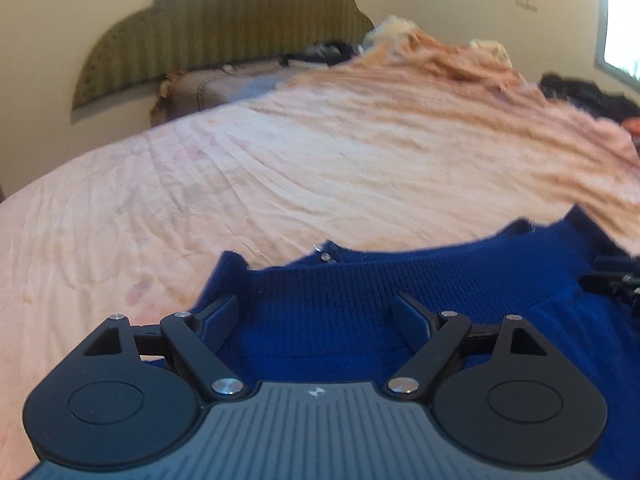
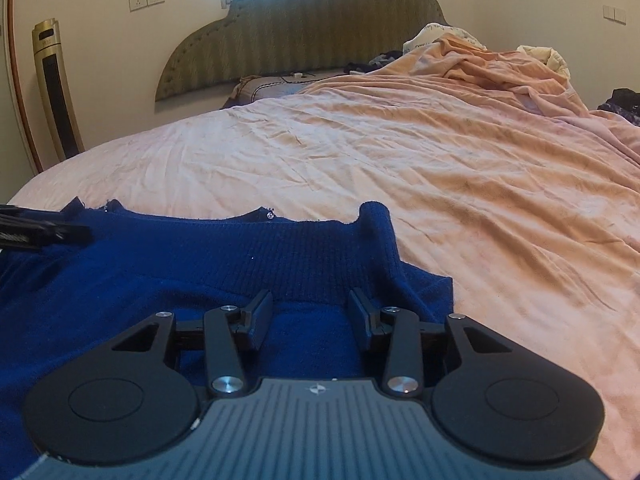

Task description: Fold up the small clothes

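Blue knit garment (image 1: 360,300) lies on the bed (image 1: 280,168) beneath both tongs, left tongs (image 1: 316,320) and right tongs (image 2: 310,314) apart. Closing may pinch one layer only, perhaps; layering unclear.

no legible text, only a small white emblem on each gripper body (image 2: 316,389)

Blue knit garment (image 2: 160,280); peach sheet (image 2: 440,180); olive striped headboard (image 2: 304,36)
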A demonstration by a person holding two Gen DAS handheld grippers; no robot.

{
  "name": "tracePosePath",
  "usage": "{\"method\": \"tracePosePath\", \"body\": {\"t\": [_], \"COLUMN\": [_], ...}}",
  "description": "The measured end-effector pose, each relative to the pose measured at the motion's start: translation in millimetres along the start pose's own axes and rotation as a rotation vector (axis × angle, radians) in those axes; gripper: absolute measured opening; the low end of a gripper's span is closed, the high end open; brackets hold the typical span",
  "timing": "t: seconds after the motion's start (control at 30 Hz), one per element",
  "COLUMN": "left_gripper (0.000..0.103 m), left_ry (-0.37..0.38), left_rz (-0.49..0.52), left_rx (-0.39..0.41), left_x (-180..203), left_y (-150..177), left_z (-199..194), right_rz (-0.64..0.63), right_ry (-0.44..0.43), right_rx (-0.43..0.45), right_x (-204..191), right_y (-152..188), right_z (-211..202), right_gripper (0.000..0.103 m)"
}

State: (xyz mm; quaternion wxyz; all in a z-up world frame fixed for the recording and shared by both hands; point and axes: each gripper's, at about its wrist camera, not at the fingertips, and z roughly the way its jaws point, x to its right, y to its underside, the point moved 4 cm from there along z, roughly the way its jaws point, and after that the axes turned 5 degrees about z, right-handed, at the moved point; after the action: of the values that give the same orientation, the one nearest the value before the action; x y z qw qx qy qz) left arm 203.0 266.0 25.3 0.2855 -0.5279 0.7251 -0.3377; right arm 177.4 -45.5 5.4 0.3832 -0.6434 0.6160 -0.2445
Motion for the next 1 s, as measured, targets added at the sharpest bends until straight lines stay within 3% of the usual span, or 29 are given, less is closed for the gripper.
{"method": "tracePosePath", "body": {"t": [0.07, 0.1, 0.2, 0.3, 0.47, 0.53, 0.57, 0.63, 0.7, 0.83, 1.0], "left_gripper": [0.086, 0.087, 0.091, 0.093, 0.093, 0.093, 0.093, 0.093, 0.093, 0.095, 0.099], "left_ry": [-0.087, -0.094, -0.011, 0.064, 0.231, 0.215, 0.200, 0.190, 0.155, 0.036, -0.111], "left_rz": [-0.090, -0.161, -0.429, -0.657, -0.943, -0.946, -0.932, -0.910, -0.904, -0.846, -0.704], "left_rx": [0.071, 0.095, 0.164, 0.159, 0.102, 0.070, 0.057, 0.058, 0.053, 0.056, 0.015], "left_x": [-15.3, -26.6, -58.2, -73.0, -63.1, -58.8, -57.9, -58.3, -59.9, -52.8, -28.2], "left_y": [3.4, 7.1, 39.6, 94.2, 162.5, 166.8, 163.9, 153.8, 145.9, 132.0, 114.5], "left_z": [-37.4, -59.4, -129.7, -184.4, -210.2, -201.7, -197.9, -190.6, -179.1, -162.1, -144.0], "right_rz": [0.002, 0.000, -0.014, -0.022, -0.076, -0.096, -0.072, -0.051, -0.071, -0.139, -0.117], "right_ry": [0.002, 0.005, 0.015, 0.021, 0.057, 0.151, 0.150, 0.031, -0.049, -0.076, -0.054], "right_rx": [0.005, 0.007, 0.007, 0.007, -0.001, 0.006, 0.035, 0.076, 0.078, 0.048, 0.000], "right_x": [-1.1, -1.7, -5.9, -8.3, -18.2, -30.9, -38.7, -57.8, -81.6, -110.7, -106.8], "right_y": [1.1, 1.6, 3.8, 4.9, 4.8, 1.9, 1.9, 5.4, 13.4, 32.4, 56.9], "right_z": [-0.4, -0.9, -1.8, -2.5, -4.0, -15.6, -27.9, -51.4, -67.3, -68.0, -48.7], "right_gripper": [0.046, 0.046, 0.047, 0.048, 0.052, 0.062, 0.065, 0.069, 0.085, 0.088, 0.095]}}
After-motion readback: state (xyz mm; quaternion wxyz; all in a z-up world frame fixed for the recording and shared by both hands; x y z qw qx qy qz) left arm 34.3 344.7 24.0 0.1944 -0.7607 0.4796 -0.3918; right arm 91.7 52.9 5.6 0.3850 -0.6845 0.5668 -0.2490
